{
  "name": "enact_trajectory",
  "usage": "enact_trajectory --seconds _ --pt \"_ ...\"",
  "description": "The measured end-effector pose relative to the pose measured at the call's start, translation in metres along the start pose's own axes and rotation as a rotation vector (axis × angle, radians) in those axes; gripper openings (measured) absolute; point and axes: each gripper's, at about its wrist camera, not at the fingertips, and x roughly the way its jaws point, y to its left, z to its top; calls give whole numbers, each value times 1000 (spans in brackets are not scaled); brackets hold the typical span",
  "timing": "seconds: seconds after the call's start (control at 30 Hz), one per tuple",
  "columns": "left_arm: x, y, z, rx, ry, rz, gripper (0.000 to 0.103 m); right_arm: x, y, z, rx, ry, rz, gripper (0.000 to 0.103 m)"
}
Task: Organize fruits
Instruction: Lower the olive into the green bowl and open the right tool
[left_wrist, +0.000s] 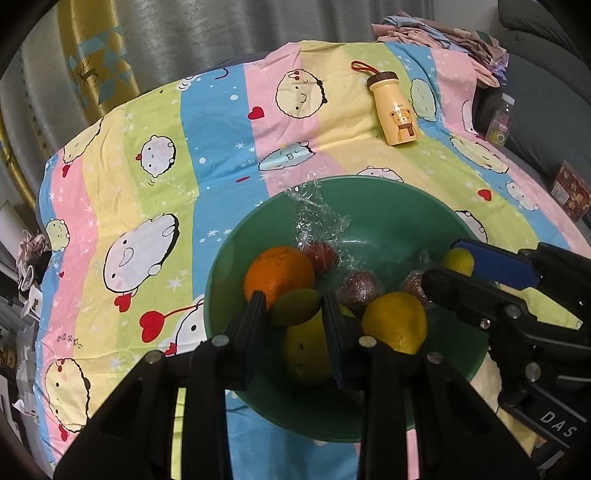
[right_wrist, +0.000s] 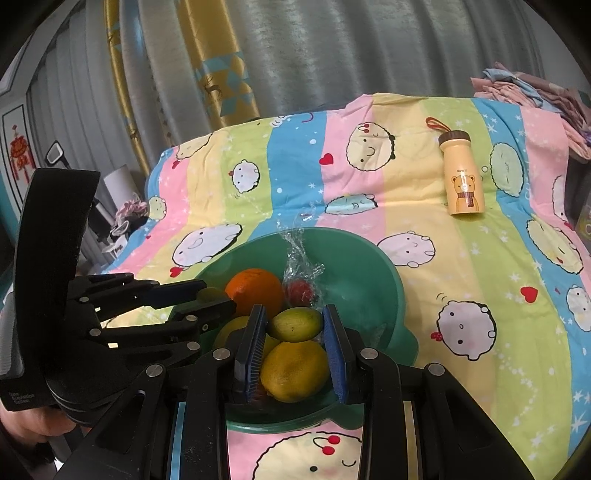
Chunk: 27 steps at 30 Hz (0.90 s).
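Hovering low in frame over the green bowl (left_wrist: 369, 206) of fruit, both the left gripper (left_wrist: 295, 314) and the right gripper (right_wrist: 295, 325) are standing slightly spread, gripping nothing.

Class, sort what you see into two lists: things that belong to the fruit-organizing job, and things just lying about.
Job: green bowl, orange, lemons, wrapped red fruits.

Lying about: bear bottle, folded clothes, striped cloth, curtain.

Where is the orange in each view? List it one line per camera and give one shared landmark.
Left wrist: orange at the bowl's left side, left of centre.
Right wrist: orange at the bowl's upper left, left of centre.
Shared landmark: yellow bear bottle lying on the striped cloth, upper right.
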Motion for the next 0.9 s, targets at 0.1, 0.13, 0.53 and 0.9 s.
enact_trajectory --seconds 0.1,0.13,0.53,0.9 --pt "1 -1 0 8 6 5 31 0 0 0 1 -2 1 33" --pt "2 -1 0 10 10 7 31 0 0 0 1 -1 -1 33" --pt "4 -3 2 6 20 24 32 0 0 0 1 -4 -10 33" --pt "-4 0 3 -15 -10 26 54 -10 -8 3 43 -40 -26 50"
